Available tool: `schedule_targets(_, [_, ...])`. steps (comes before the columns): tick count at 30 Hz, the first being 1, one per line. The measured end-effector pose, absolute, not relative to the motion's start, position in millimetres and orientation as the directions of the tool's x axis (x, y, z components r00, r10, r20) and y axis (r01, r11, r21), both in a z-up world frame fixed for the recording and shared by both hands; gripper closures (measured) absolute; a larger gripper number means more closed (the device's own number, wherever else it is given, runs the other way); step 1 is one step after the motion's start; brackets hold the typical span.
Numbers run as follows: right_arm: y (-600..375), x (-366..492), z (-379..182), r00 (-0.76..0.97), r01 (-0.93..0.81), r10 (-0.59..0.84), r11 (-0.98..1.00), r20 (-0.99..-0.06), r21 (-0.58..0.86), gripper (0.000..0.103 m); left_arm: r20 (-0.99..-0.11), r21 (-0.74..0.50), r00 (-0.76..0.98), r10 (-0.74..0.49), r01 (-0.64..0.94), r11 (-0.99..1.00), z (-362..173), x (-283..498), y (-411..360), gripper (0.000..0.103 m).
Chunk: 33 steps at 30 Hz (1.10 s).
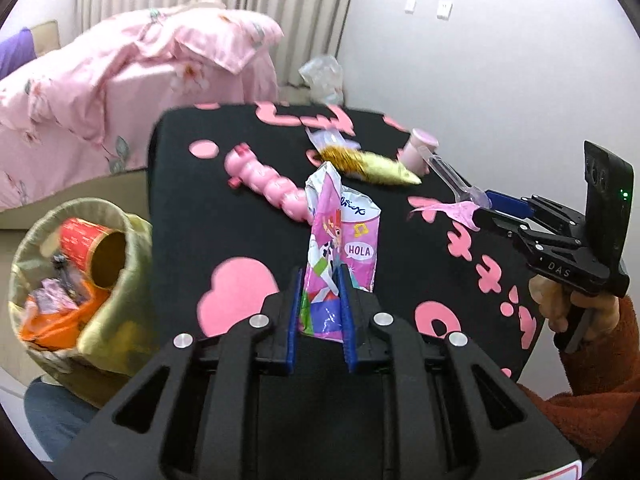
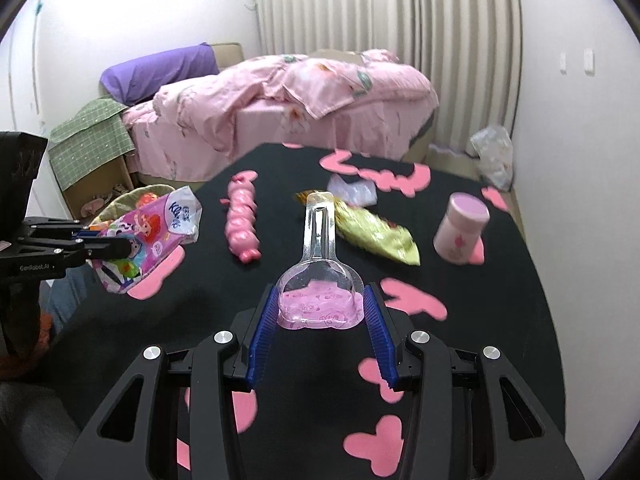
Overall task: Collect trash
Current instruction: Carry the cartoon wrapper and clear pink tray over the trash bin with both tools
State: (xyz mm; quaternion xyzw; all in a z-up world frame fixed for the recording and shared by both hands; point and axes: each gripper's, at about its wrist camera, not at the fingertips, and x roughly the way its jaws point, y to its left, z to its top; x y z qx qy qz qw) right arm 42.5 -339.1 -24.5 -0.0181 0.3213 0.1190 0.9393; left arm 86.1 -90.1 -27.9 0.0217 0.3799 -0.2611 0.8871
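Observation:
My left gripper is shut on a pink cartoon tissue pack wrapper, held above the black table; the pack also shows in the right wrist view. My right gripper is shut on a clear plastic blister package with pink backing, held above the table; it also shows in the left wrist view. A gold snack wrapper and a crumpled white wrapper lie on the table. A fabric trash basket with rubbish inside stands left of the table.
The black table has pink shapes on it. A pink caterpillar toy and a pink-lidded jar stand on it. A bed with pink bedding is behind. A clear plastic bag lies by the wall.

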Motion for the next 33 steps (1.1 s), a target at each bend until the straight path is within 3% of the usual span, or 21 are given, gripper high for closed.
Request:
schedule_targets(12, [-257, 55, 31, 0.786, -0.389, 0.285, 0.918, -0.549, -0.08, 0.061, -0.626, -0.239, 0.703, -0.337, 0.238, 0.941, -12, 100, 21, 0.086])
schedule_targets(23, [-184, 78, 38, 0.719, -0.535, 0.371, 0.835, -0.588, -0.128, 0.061, -0.61, -0.236, 0.774, -0.172, 0.029, 0.971, -9, 112, 121, 0.086])
schedule_targets(28, [-162, 107, 44, 0.657, -0.603, 0.439, 0.794, -0.613, -0.077, 0.061, -0.635, -0.233, 0.765, -0.11, -0.054, 0.971, -23, 126, 154, 0.086])
schedule_targets(33, [-119, 155, 37, 0.552, -0.702, 0.492, 0.71, -0.673, -0.057, 0.061, -0.718, -0.23, 0.688, -0.102, -0.097, 0.968, -64, 155, 166, 0.086])
